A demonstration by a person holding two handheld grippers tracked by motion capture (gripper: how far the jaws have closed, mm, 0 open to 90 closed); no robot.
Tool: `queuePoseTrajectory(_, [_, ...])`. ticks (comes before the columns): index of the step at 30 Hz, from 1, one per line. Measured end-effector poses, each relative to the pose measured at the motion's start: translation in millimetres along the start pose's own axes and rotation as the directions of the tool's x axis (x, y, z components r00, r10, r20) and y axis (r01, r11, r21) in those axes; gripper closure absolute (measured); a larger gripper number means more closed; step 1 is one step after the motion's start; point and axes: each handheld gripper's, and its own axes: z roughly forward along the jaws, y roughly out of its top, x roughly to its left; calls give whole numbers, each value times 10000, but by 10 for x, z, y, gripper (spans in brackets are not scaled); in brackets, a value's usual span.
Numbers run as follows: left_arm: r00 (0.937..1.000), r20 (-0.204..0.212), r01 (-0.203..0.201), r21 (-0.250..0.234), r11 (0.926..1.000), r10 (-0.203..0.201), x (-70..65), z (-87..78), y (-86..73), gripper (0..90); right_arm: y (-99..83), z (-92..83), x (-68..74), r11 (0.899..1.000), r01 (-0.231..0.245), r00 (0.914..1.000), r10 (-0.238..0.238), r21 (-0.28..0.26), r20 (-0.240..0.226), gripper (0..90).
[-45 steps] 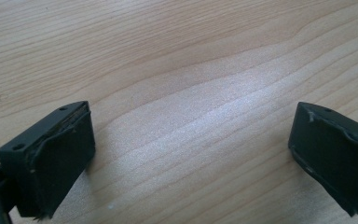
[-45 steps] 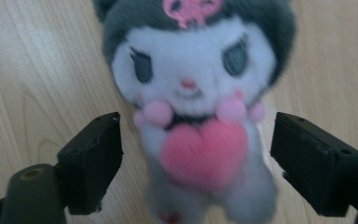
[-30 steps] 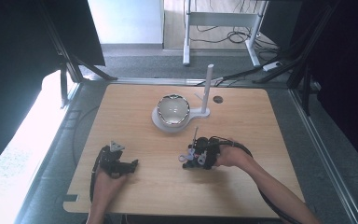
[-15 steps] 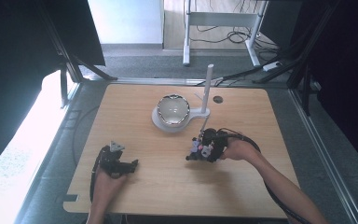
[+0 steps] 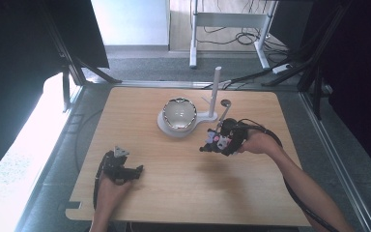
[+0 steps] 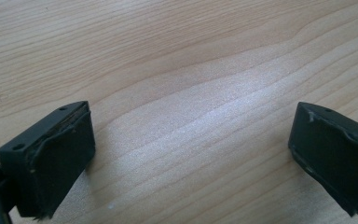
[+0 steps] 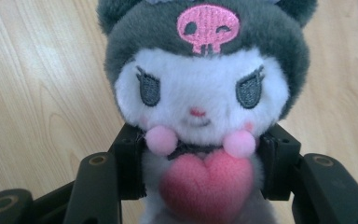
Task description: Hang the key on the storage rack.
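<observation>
Resting low, left gripper (image 5: 136, 171): black, boxy, held in the person's left hand (image 5: 107, 189) at about 7 o'clock on the table; its jaws stand wide apart with nothing between them, a grey three-cornered plate on top.
Left gripper's pads (image 6: 58, 161): blunt black blocks with worn, rubbery faces and small screw holes, seen in the left gripper view just above bare wood.
Table (image 5: 140, 101): pale wood board with fine straight grain and rounded corners; a soft sheen crosses the grain in the left gripper view.
Bowl (image 5: 178, 112): round and shiny, glassy or metallic, I cannot tell which; it sits on a flat white base just past the table's middle, toward 12 o'clock.
White post (image 5: 215, 90): slim upright cylinder on a white foot, just beside the bowl at its 3 o'clock.
Dark disc (image 5: 225, 102): small, round, flat on the wood near the post, toward 1 o'clock on the table.
Plush toy (image 7: 200, 98): soft and fuzzy, white face under a dark grey hood with a pink stitched skull, embroidered grey eyes, two pink pompoms and a plump pink heart on the chest; it is at about 3 o'clock from the table's middle, near the post's foot.
Right gripper (image 5: 208, 145): black, in the person's right hand (image 5: 255, 143), jaws closed against the toy's body on both sides below the head; a black cable trails back along the forearm.
Beyond the table: grey floor, a white frame's legs and loose cables at 12 o'clock, black drapes at both sides.
</observation>
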Motion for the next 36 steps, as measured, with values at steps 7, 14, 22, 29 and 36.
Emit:
queuePoseTrajectory(7, [10000, 0, 8, -7, 10000, -8, -1, 1, 0, 2, -13, -223, -146, 9994, -299, 9992, 304, -192, 267, 455])
queuePoseTrajectory(14, [10000, 1, 13, -7, 10000, -13, -1, 1, 0, 2, -16, -362, -263, 9974, -663, 9967, 676, -299, 446, 455])
queuePoseTrajectory(22, [10000, -2, 19, -20, 10000, -19, -1, 2, 0, 2, -35, -495, -431, 9931, -1071, 9918, 1101, -473, 656, 455])
queuePoseTrajectory(29, [10000, 4, 20, -12, 10000, -20, -1, 1, 0, 2, -55, -653, -608, 9857, -1532, 9838, 1588, -698, 827, 455])
queuePoseTrajectory(36, [10000, 16, 3, 15, 10000, -3, 1, 1, 3, 1, -49, -769, -729, 9795, -1834, 9760, 1916, -834, 1033, 455])
